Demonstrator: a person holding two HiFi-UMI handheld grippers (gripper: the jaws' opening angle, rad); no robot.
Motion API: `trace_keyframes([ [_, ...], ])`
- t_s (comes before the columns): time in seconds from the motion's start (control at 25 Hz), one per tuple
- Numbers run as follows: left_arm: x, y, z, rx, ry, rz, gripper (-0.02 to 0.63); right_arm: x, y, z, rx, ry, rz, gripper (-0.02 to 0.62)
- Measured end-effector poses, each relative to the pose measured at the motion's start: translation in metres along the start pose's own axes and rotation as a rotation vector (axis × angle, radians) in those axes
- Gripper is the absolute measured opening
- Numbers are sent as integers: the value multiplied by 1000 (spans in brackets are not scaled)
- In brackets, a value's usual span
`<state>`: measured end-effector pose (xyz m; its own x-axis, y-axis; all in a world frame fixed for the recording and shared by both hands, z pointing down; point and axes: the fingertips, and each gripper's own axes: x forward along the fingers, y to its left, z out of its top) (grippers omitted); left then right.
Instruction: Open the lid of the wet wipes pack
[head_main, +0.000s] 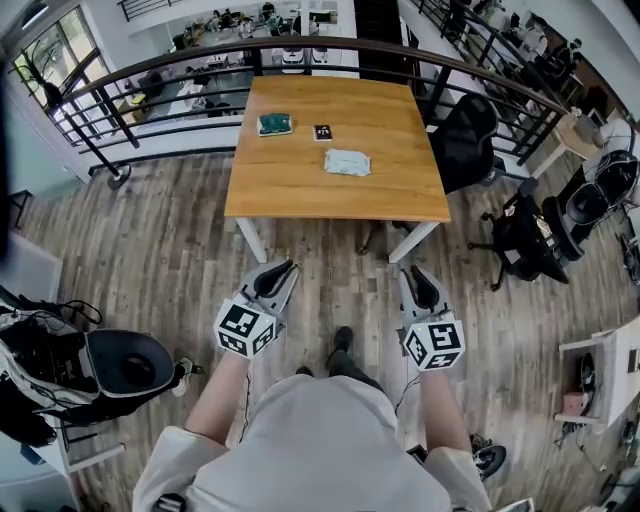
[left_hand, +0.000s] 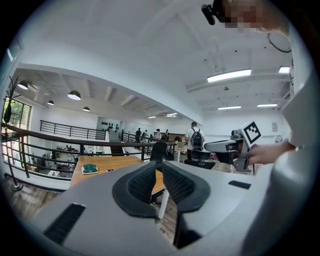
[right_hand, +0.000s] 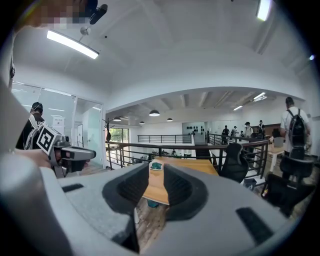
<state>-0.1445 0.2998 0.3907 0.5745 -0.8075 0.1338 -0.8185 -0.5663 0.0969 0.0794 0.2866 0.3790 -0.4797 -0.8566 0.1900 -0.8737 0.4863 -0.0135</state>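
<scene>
Pale, crinkly wet wipes pack (head_main: 347, 161) lies flat on far table (head_main: 300, 190), right of centre. Both tongs held level nr person, well short of it. Left gripper (head_main: 283, 266) jaws together, right gripper (head_main: 412, 272) jaws slightly apart, both empty.

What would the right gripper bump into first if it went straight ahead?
The right gripper would probably meet the near edge of the wooden table first; the tabletop shows between its parted jaws. Nothing stands in between, though depth is unclear.

wipes pack (head_main: 347, 162) on table (head_main: 300, 195) | chair (head_main: 468, 135) right of table
</scene>
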Motion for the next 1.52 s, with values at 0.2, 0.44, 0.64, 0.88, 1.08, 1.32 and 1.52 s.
trace_keyframes([
  [0.2, 43, 20, 10, 0, 1, 15, 35, 43, -30, 9, -5, 6, 23, 78],
  [0.44, 103, 43, 25, -5, -2, 45, 35, 97, -76, 18, -4, 23, 61, 78],
  [0.64, 147, 56, 34, -13, -1, 71, 35, 134, -112, 29, -11, 27, 92, 78],
  [0.88, 191, 71, 53, -16, 1, 94, 35, 174, -146, 38, -14, 52, 134, 78],
  [1.08, 214, 84, 52, -23, 15, 106, 35, 200, -162, 36, -7, 68, 146, 78],
  [1.32, 249, 90, 44, -20, 36, 112, 35, 225, -190, 26, 6, 80, 157, 78],
  [1.52, 274, 107, 37, -14, 34, 97, 35, 249, -203, 16, 9, 89, 147, 78],
])
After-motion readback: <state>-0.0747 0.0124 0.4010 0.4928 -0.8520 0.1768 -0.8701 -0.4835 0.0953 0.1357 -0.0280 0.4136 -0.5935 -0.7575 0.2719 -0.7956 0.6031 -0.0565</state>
